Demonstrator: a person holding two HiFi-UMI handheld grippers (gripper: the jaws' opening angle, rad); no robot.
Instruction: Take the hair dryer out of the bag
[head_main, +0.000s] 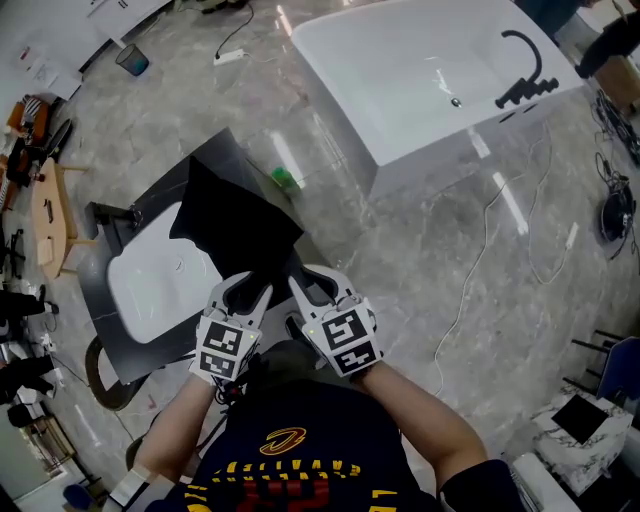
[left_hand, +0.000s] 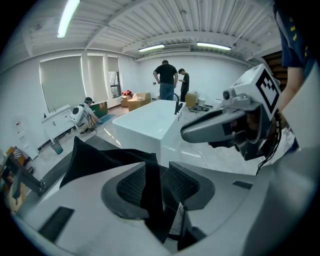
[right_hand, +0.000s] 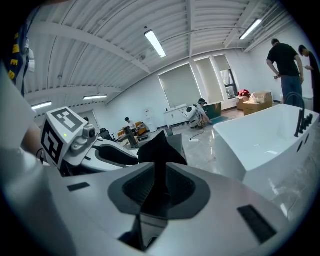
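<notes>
Barely begun: the bag (head_main: 236, 222) is held up over the basin (head_main: 150, 285), the right gripper (right_hand: 159, 186) clamped on its fabric and the left gripper (left_hand: 158, 176) wide open around a loose fold, with the dryer (unseen, presumably still inside) yet to come out.

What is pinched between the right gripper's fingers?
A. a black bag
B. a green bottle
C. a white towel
A: the right gripper view shows the fabric of the black bag clamped in the right gripper, between its fingers.
</notes>
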